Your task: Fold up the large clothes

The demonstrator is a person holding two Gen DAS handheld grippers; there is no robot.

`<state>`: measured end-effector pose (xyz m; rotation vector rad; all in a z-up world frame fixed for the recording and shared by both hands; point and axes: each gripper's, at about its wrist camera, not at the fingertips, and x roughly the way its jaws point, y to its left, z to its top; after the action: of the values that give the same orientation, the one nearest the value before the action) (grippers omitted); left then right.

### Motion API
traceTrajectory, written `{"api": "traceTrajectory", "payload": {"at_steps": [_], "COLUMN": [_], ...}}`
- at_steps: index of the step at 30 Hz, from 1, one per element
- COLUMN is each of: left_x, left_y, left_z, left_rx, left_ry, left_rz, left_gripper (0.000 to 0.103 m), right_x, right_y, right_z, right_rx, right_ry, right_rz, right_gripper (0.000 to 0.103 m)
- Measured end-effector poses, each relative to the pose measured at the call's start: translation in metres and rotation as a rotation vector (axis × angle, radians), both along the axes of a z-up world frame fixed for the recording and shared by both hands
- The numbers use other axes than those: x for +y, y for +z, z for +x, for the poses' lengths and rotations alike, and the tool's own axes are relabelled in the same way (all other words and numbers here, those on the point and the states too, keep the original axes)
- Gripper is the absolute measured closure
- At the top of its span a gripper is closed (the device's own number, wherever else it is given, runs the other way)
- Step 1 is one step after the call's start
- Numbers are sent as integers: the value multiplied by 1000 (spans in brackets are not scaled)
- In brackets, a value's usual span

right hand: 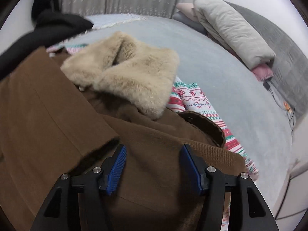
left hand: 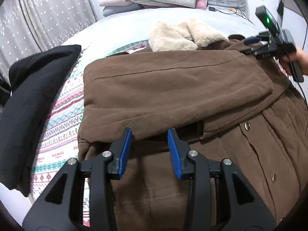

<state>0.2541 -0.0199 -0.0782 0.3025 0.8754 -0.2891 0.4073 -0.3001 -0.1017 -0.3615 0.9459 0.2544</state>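
The thick brown suede-like coat with a cream fur collar (right hand: pixel 123 73) lies half-folded on the patterned blanket (left hand: pixel 57 127); left gripper (left hand: pixel 150 150) and right gripper (right hand: pixel 154 163) hover open, empty, so the bulky folded sleeve could spring back unpinned

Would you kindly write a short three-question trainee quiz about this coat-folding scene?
1. True or false: the left tongs are clamped on the brown coat.
2. Which colour is the fur collar? A) cream B) black C) red
3. Fill in: the coat lies on a patterned ____ spread over the bed.

Key
1. False: both jaws stand apart, nothing pinched. The right tongs are open too.
2. A
3. blanket
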Motion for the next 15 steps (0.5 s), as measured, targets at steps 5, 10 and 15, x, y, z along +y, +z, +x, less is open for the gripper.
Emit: {"api": "traceTrajectory", "payload": {"at_steps": [5, 10, 15], "left_x": [-5, -5, -3], "left_y": [0, 1, 0], "left_z": [-1, -1, 0], "left_rx": [1, 9, 10], "left_ry": [-6, -10, -5], "left_rz": [-1, -13, -8], "left_gripper": [62, 62, 63], "right_x": [31, 47, 43], "right_y": [-24, -30, -38], "right_z": [-3, 1, 5], "right_rx": [-8, -33, 34], "right_ry": [119, 162, 185], "right_rz": [-172, -207, -181], "right_gripper": [61, 60, 69]}}
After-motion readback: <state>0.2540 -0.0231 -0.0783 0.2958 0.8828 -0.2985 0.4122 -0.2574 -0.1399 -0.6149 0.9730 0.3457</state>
